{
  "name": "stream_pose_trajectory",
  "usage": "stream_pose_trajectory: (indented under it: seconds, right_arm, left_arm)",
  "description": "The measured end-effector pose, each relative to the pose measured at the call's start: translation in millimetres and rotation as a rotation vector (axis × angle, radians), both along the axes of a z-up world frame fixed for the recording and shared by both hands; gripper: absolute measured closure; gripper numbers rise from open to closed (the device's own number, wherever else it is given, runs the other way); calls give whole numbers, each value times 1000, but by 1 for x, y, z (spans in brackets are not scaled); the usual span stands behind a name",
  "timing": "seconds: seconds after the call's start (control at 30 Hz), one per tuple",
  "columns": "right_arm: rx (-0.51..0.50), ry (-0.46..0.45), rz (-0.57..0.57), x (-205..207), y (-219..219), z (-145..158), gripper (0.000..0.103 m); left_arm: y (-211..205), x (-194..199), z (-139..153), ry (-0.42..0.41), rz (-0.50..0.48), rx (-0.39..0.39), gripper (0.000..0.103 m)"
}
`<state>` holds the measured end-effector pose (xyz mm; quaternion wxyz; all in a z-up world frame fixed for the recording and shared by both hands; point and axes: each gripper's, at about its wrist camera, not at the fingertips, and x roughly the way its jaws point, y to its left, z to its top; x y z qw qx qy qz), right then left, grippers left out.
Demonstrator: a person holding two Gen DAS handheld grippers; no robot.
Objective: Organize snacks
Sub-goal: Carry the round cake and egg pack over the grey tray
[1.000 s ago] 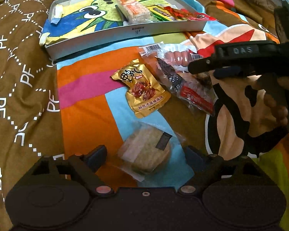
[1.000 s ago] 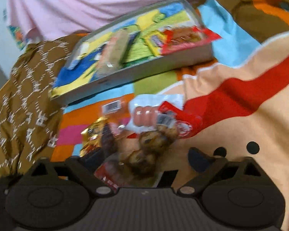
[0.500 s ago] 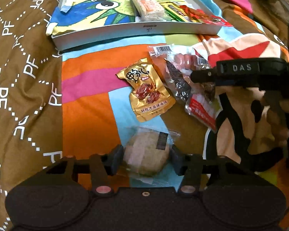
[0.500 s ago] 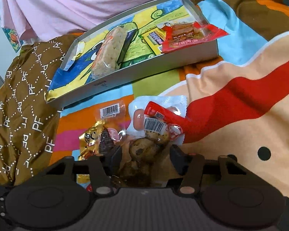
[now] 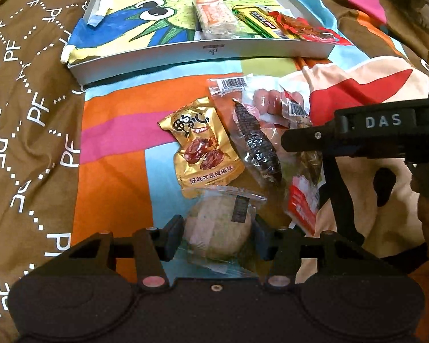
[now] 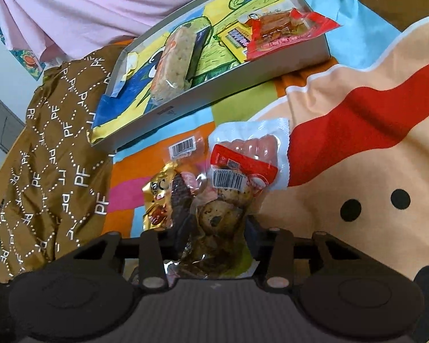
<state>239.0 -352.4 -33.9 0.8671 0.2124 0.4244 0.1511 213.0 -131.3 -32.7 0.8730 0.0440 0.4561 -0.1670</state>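
Observation:
My left gripper (image 5: pixel 218 237) is shut on a round beige cake in a clear wrapper (image 5: pixel 218 225), low over the bedspread. My right gripper (image 6: pixel 216 238) is shut on a clear pack of brown braised pieces with a red label (image 6: pixel 218 217); it also shows in the left wrist view (image 5: pixel 306 143). Between them lie a gold snack pouch (image 5: pixel 201 148), a dark strip pack (image 5: pixel 257 145) and a sausage pack (image 6: pixel 251 148). The grey tray (image 5: pixel 203 53) with a cartoon lining stands beyond, holding a wrapped bar (image 5: pixel 214 14), a yellow pack (image 5: pixel 257 21) and a red pack (image 5: pixel 306 28).
The snacks lie on a bright patchwork bedspread (image 5: pixel 114 131). A brown patterned cloth (image 5: pixel 28 114) covers the left side. A person in a pink shirt (image 6: pixel 100 8) sits behind the tray.
Both grippers have closed: the left on the round cake, the right on the brown snack pack. Both have lifted slightly and the view has drawn back from the tray.

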Motion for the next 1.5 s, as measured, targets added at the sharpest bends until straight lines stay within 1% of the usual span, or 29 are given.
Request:
stream_pose_trajectory:
  seconds: [0.23, 0.33, 0.53, 0.73, 0.87, 0.97, 1.03, 1.2, 1.4, 1.5]
  right_arm:
    - [43, -4, -7, -12, -10, 2, 60]
    - [61, -4, -13, -14, -14, 2, 61]
    - [101, 0, -28, -17, -20, 2, 61]
    - [115, -26, -40, -20, -22, 7, 61]
    - [124, -60, -44, -21, -22, 11, 62]
    - [137, -88, -50, -21, -22, 14, 62]
    - [137, -110, -52, -20, -21, 16, 62]
    - [134, -179, -51, -22, -20, 23, 62]
    - [180, -219, -56, -20, -23, 27, 61]
    - [205, -263, -73, -20, -28, 30, 61]
  left_arm:
    - [-8, 2, 0, -21, 7, 25, 50]
    - [-10, 3, 0, -16, 30, 28, 50]
    - [-10, 2, 1, -11, 69, 12, 51]
    - [-6, -1, 2, -28, 109, -35, 51]
    - [-4, -4, 6, -76, 142, -63, 51]
    - [-2, -8, 10, -137, 212, -53, 51]
    - [-1, -7, 12, -162, 253, -54, 51]
    - [1, -4, 23, -245, 317, -44, 51]
    - [4, 15, 44, -298, 386, -105, 51]
    - [5, 30, 57, -338, 411, -136, 51]
